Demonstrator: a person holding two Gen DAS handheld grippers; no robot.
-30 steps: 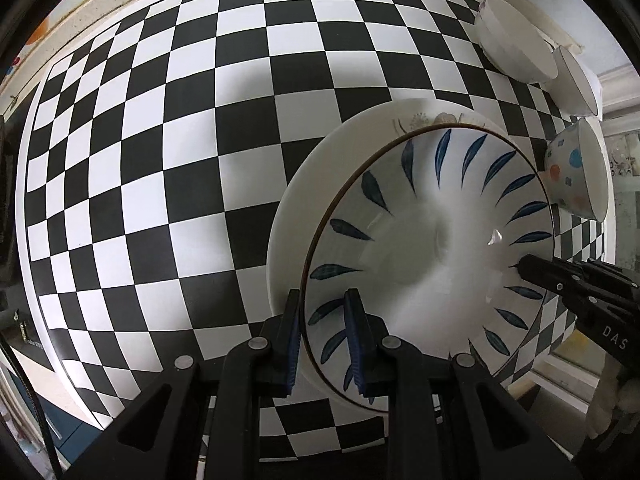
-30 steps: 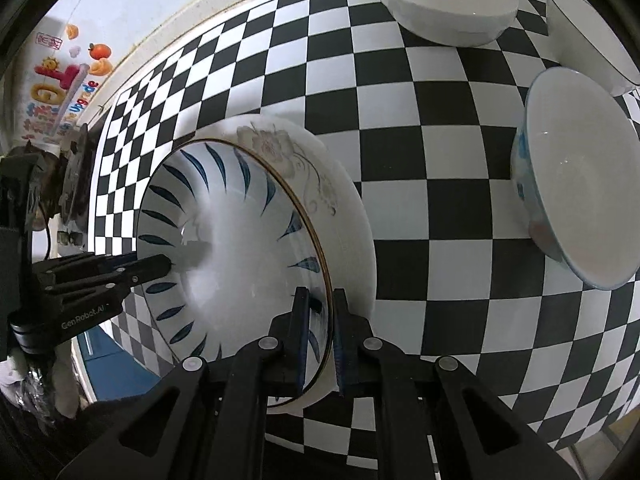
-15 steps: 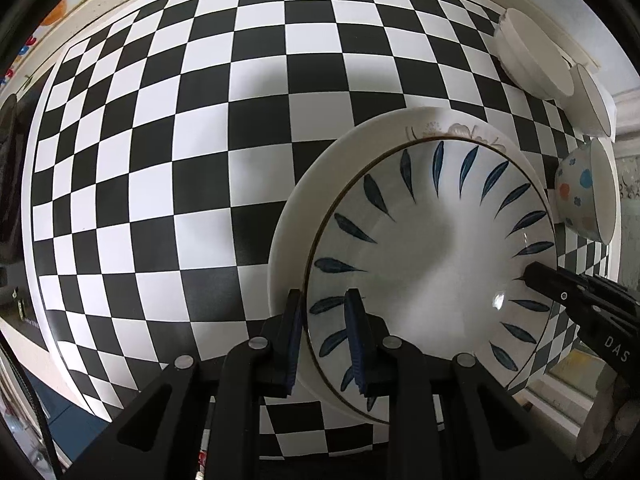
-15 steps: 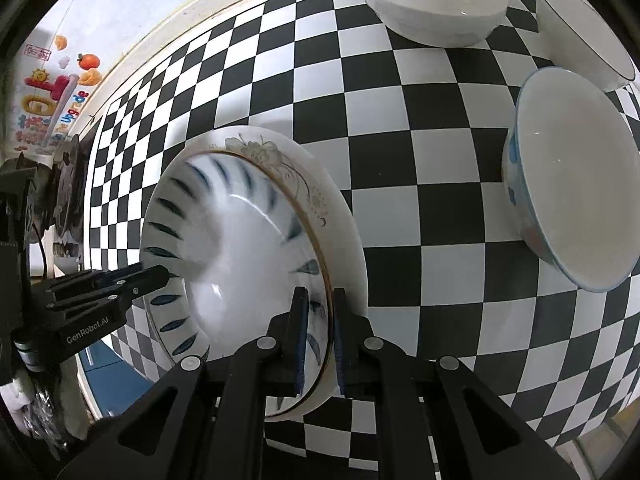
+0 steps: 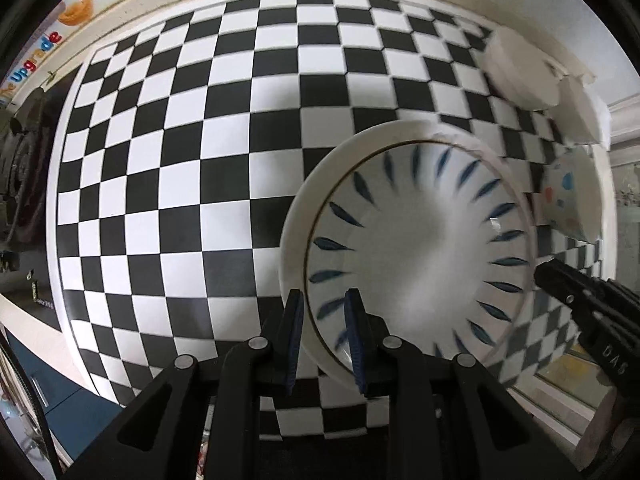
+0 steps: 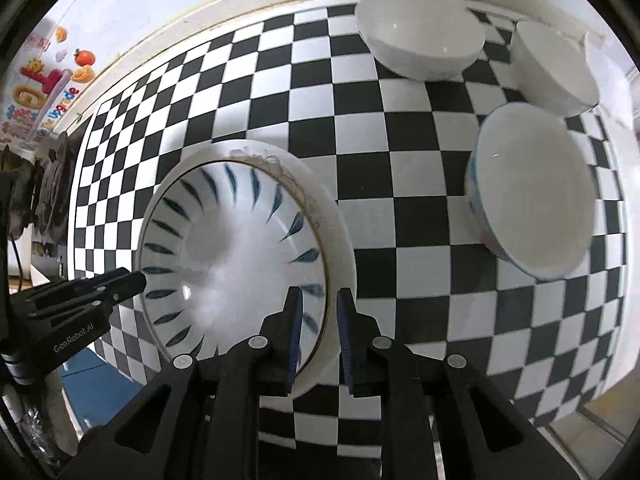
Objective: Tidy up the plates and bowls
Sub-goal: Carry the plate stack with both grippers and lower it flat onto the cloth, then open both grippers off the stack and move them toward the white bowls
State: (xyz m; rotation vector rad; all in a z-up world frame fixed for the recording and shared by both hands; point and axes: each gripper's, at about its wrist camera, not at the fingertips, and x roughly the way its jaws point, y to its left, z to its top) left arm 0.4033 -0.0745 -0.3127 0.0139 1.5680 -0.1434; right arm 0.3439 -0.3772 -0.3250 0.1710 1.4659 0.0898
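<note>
Reviewing progress from the biggest item down: the checkered bench (image 5: 224,152) carries everything, and the sorting on it is, by my judgement, partly done. I see the blue-leaf plate (image 6: 236,248) nested on the larger white floral plate (image 6: 334,216) toward the bench's near edge, so plates are stacked. Both sets of tongs straddle this stack from opposite sides. On the left gripper (image 5: 322,336) the fingers sit slightly apart about the rim; I read it as released, with clear gaps between pads and plate edge. The right gripper (image 6: 318,338) shows the same, slackened around the rim rather than clenched. Bowls are left to gather: the dotted bowl (image 6: 532,192) stands alone by the right edge, well apart from the plates, while one white bowl (image 6: 420,46) and a second white bowl (image 6: 554,72) sit side by side at the far right corner, not nested. I judge stacking the three bowls is the outstanding work.
</note>
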